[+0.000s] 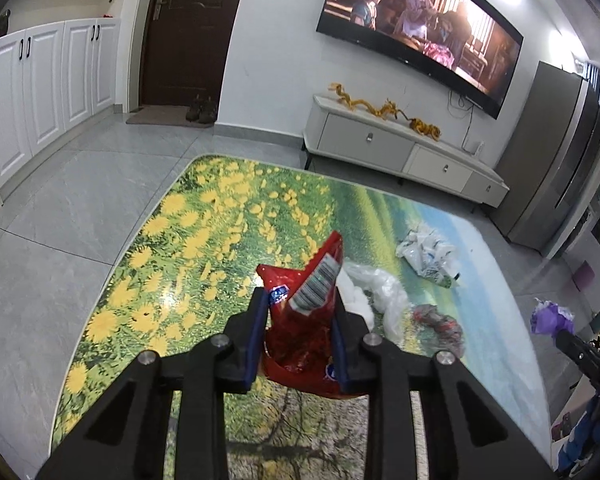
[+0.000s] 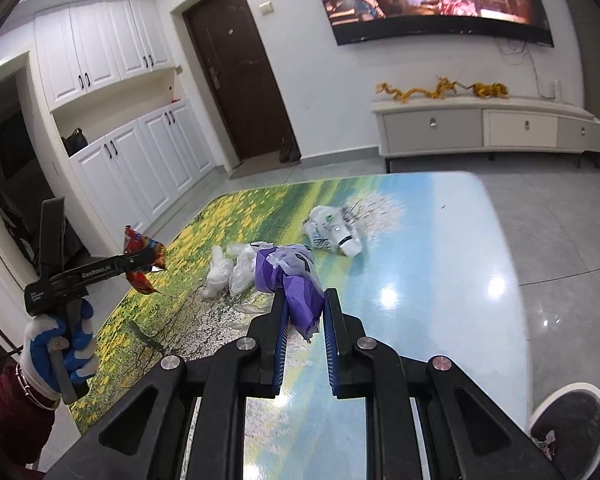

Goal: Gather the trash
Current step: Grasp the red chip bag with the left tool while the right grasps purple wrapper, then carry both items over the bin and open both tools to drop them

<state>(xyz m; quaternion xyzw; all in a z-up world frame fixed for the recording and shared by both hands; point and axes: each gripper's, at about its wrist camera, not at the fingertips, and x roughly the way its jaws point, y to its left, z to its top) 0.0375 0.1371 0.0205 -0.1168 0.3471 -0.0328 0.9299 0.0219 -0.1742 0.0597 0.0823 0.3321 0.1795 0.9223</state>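
Right in front of my lens, my left gripper (image 1: pixel 300 300) has its fingers clamped on a red snack wrapper (image 1: pixel 300 320), barcode side up, held above the flowered side of the table (image 1: pixel 148 240). My right gripper (image 2: pixel 305 308) pinches a crumpled purple wrapper (image 2: pixel 300 288), fingers narrowed onto it, over the table's middle. From the right wrist view I see the gloved left hand (image 2: pixel 60 352) holding its tool beyond the table's left edge. Clear plastic bags (image 2: pixel 236 268) lie mid-table, and a printed white bag (image 2: pixel 332 232) sits nearer the far edge.
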